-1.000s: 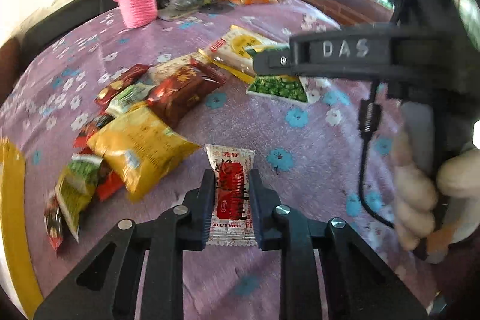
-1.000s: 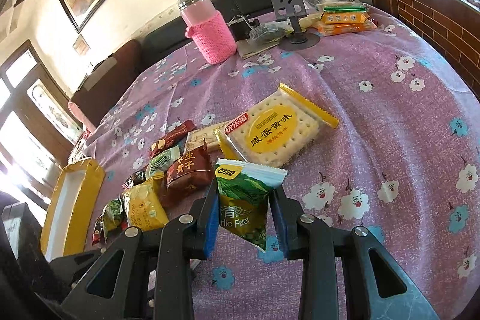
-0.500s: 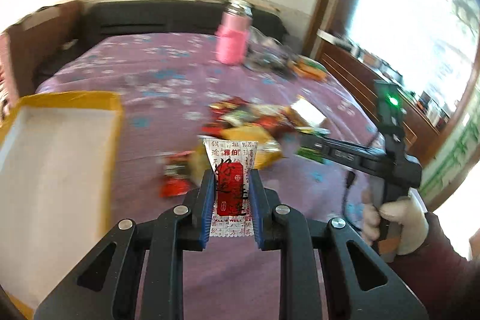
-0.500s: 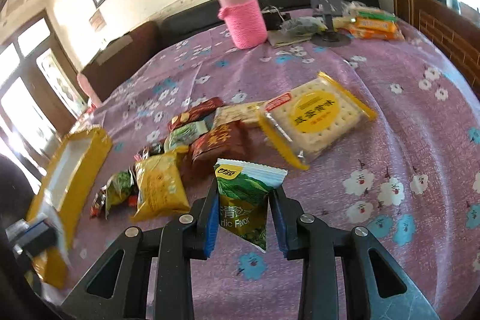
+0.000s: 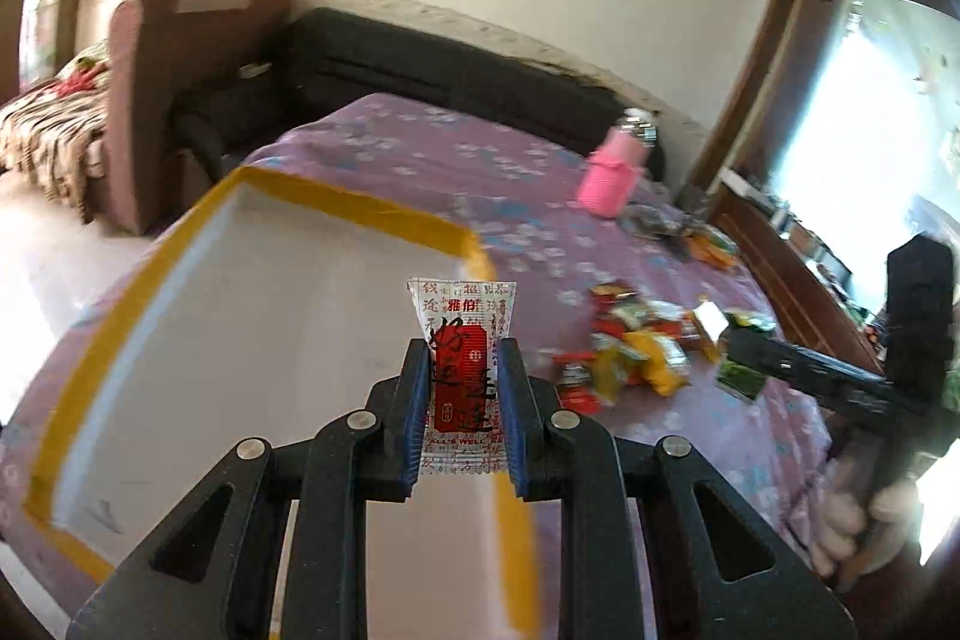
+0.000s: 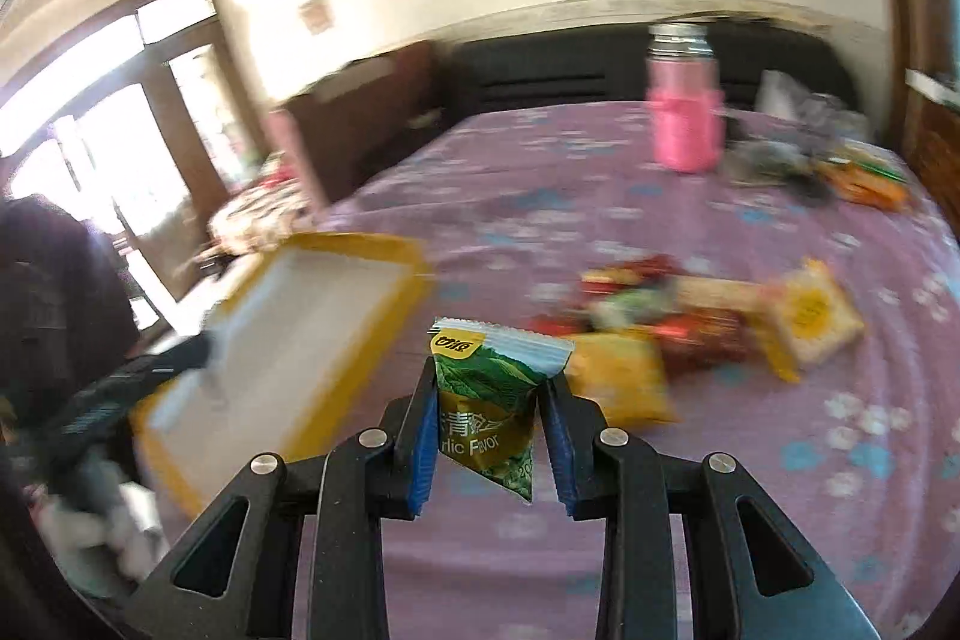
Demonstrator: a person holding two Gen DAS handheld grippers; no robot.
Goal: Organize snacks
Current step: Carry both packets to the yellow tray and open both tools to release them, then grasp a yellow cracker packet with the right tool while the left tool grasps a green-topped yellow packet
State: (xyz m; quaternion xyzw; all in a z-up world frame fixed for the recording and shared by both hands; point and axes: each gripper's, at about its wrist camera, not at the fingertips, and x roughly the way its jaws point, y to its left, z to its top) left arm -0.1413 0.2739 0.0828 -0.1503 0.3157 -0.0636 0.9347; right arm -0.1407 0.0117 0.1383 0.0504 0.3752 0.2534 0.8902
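Note:
My left gripper is shut on a white and red snack packet and holds it over the right part of a yellow-rimmed white tray. My right gripper is shut on a green garlic-flavour packet, held above the purple flowered tablecloth right of the tray. A pile of loose snack packets lies on the cloth right of the tray; it also shows in the right wrist view. The right gripper body shows beyond that pile.
A pink bottle stands at the far side of the table, with bags and orange packets to its right. A cracker pack lies at the pile's right end. A black sofa and a brown armchair stand beyond the table.
Both grippers have swung left with their packets. The left one now hangs over the tray; the right one has come closer to it. Both views are motion-blurred.

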